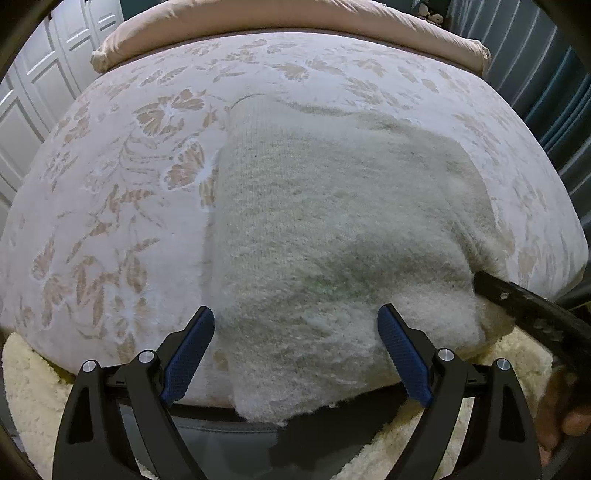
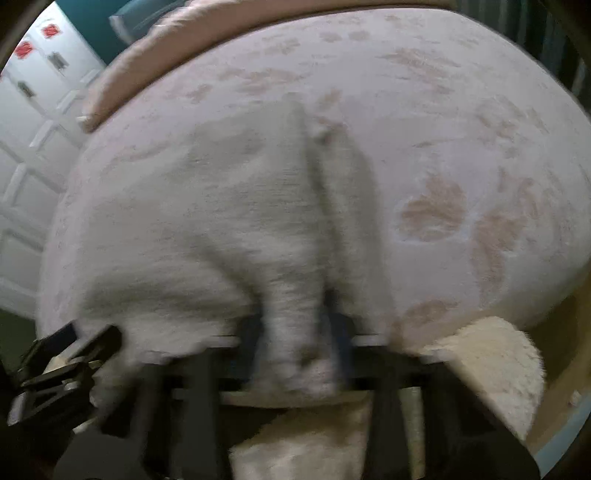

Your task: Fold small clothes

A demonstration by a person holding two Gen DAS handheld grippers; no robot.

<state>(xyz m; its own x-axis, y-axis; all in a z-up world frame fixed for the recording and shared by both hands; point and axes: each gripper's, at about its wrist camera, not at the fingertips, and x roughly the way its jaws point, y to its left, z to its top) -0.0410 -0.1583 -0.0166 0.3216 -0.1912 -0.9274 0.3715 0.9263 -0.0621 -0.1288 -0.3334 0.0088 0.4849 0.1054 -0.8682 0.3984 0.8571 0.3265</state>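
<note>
A fuzzy off-white knitted garment [image 1: 325,221] is laid on the near part of a bed, its near edge hanging over the mattress edge. A ribbed cuff or hem is seen at its far left corner in the left wrist view. In the blurred right wrist view a bunched fold of the same garment [image 2: 291,295] is pinched between the pads of the right gripper [image 2: 295,332], whose jaws are drawn in tight on the cloth. The left gripper [image 1: 295,332] is held above the garment's near edge with its blue pads [image 1: 190,354] spread wide, nothing being pressed between them. The bed is covered by a pale bedspread [image 1: 122,177] patterned with tan leaves and flowers. A pinkish-beige pillow [image 1: 258,29] is laid across the far end. A cream shaggy rug [image 2: 491,365] is seen on the floor below the near edge. White panelled doors [image 1: 48,85] stand at the far left, and teal curtains [image 1: 554,92] hang at the right.
</note>
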